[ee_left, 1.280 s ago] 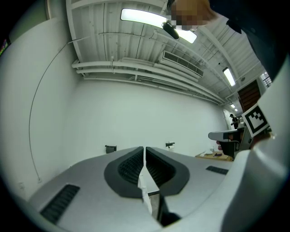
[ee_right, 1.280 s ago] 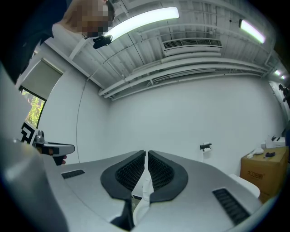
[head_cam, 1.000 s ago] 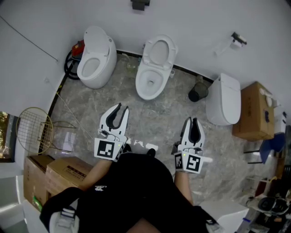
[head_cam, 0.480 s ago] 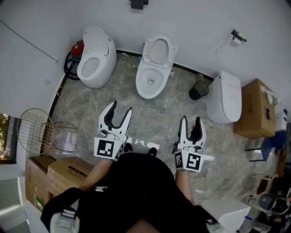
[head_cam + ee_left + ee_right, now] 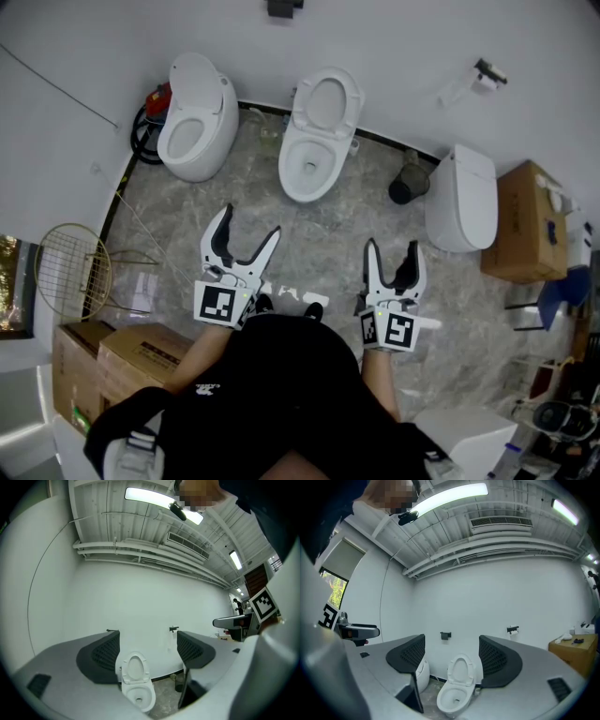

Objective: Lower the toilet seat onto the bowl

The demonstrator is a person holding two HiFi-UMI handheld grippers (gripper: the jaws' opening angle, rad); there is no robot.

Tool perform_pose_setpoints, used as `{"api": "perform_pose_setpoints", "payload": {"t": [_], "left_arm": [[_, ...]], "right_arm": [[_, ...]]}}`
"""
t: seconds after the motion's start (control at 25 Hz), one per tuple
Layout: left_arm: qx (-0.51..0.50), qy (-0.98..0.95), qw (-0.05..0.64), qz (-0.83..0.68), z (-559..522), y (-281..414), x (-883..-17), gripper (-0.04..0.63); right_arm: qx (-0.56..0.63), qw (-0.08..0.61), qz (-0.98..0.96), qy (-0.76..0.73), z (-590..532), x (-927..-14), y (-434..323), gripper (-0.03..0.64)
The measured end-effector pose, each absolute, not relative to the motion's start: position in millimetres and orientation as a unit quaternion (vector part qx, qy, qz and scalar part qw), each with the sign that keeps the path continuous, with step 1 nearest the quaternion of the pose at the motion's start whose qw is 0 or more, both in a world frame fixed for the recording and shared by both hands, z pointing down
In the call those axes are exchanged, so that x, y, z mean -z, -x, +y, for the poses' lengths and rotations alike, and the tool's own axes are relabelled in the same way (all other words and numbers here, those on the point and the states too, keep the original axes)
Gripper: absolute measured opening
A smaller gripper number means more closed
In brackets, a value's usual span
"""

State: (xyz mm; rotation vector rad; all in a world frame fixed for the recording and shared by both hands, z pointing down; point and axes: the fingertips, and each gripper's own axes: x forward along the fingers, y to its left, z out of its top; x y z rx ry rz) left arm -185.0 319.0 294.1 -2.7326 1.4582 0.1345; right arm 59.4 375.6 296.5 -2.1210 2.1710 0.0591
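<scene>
Middle toilet, top centre of the head view: toilet seat (image 5: 325, 101) stands raised against the wall, bowl (image 5: 307, 169) uncovered below it. Left gripper (image 5: 249, 225) at lower centre-left and right gripper (image 5: 392, 247) at lower centre-right, both over the marbled floor (image 5: 347, 225), well apart from the toilet. Both sets of jaws have just been opening and now stand wide with nothing gripped. Each gripper view shows the raised seat far off between its jaws.

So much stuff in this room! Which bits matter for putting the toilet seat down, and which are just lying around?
For the job: middle toilet, its raised seat, left gripper and right gripper, jaws just been opening, nothing between them.

Just lying about: left toilet, closed right toilet, black bin, badminton racket, cardboard box.
</scene>
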Motion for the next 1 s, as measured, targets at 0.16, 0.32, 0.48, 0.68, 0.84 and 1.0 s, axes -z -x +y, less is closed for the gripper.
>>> {"api": "perform_pose_setpoints", "payload": {"t": [0.16,0.32,0.48,0.68,0.84,1.0], "left_arm": [[-0.048,0.885,0.032,0.461,320,183,-290,0.427],[-0.055,0.892,0.038,0.447,319,181,-288,0.504],[-0.055,0.893,0.031,0.446,320,182,-289,0.528],[-0.052,0.89,0.036,0.452,314,191,-285,0.529],[-0.059,0.89,0.022,0.452,312,204,-284,0.529],[-0.065,0.887,0.018,0.456,308,225,-284,0.529]], "right_arm": [[-0.012,0.053,0.719,0.693,375,-299,-60,0.392],[-0.007,0.052,0.72,0.691,374,-301,-61,0.42],[-0.007,0.05,0.721,0.691,374,-300,-62,0.43],[-0.013,0.05,0.723,0.689,373,-293,-55,0.43],[-0.015,0.058,0.724,0.687,374,-290,-44,0.43],[-0.01,0.059,0.726,0.685,368,-295,-31,0.43]]}}
